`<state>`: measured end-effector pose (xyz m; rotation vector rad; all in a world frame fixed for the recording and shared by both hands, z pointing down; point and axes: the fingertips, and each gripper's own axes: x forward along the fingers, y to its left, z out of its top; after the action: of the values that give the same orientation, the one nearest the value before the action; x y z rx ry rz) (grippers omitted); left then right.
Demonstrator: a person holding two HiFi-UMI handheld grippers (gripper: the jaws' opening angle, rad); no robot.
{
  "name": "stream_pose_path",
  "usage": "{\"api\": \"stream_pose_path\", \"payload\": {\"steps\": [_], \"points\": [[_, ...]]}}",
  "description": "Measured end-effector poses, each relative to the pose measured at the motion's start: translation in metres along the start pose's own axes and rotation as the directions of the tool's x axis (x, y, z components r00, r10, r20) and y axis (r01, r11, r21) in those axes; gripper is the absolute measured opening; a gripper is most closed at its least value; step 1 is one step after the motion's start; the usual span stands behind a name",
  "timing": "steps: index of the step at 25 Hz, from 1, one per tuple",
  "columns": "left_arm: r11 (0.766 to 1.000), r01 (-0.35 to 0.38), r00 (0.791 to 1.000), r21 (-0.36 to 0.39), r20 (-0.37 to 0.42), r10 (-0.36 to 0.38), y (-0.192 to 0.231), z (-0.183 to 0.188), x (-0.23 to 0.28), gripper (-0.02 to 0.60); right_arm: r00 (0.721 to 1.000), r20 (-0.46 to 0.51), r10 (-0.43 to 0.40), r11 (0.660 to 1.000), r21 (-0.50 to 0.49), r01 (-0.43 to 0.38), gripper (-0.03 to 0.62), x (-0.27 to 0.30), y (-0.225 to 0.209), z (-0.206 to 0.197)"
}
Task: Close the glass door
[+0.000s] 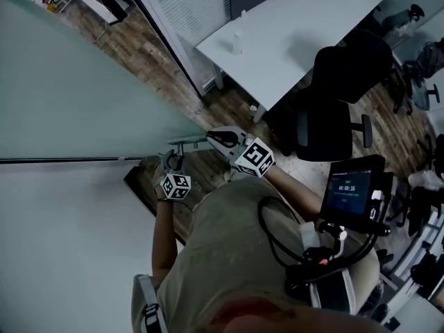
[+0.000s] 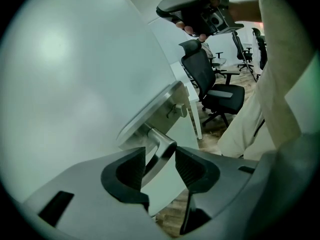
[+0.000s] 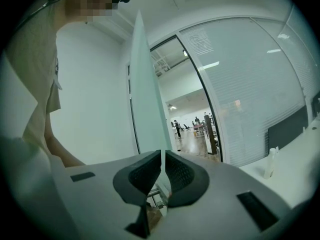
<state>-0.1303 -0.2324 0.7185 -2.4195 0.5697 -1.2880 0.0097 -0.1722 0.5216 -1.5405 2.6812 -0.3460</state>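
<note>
The frosted glass door (image 1: pixel 83 96) fills the upper left of the head view, its free edge near the middle. Its metal lever handle (image 2: pixel 162 146) sticks out from a lock plate (image 2: pixel 165 109) and lies between the jaws of my left gripper (image 2: pixel 160 156), which stand open with a gap beside the lever. In the head view the left gripper (image 1: pixel 172 159) sits just under the door's edge. My right gripper (image 1: pixel 216 137) is at the same edge, slightly higher. In its own view the right gripper (image 3: pixel 163 156) has its jaws almost together, pinching the thin edge of the door (image 3: pixel 147 109).
A white desk (image 1: pixel 291 26) and a black office chair (image 1: pixel 340 103) stand behind on the wood floor. A white wall (image 1: pixel 62 234) runs along the left. A glass partition with blinds (image 3: pixel 245 94) borders the doorway. A small screen (image 1: pixel 354 186) hangs at the person's chest.
</note>
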Motion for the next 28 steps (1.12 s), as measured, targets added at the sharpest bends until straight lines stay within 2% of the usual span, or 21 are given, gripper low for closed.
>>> {"api": "stream_pose_path", "payload": {"steps": [5,12,21,28], "points": [[1.0,0.006,1.0,-0.008,-0.009,-0.006,0.005,0.009,0.009,0.193,1.0,0.003,0.001,0.999,0.037,-0.002,0.017,-0.003,-0.021,-0.001],[0.999,-0.001,0.999,-0.049,-0.034,-0.001,0.011,0.005,0.018,0.194,0.997,-0.045,0.064,0.998,0.013,-0.064,0.017,0.0,-0.034,-0.002],[0.994,0.029,0.994,-0.102,-0.106,-0.04,0.042,0.038,0.059,0.196,0.99,-0.052,0.13,0.992,0.012,-0.129,0.017,0.001,-0.092,0.028],[0.993,0.006,0.987,-0.122,-0.16,-0.026,0.068,0.064,0.076,0.196,0.984,-0.051,0.171,0.985,0.036,-0.169,0.017,0.0,-0.124,0.043]]}}
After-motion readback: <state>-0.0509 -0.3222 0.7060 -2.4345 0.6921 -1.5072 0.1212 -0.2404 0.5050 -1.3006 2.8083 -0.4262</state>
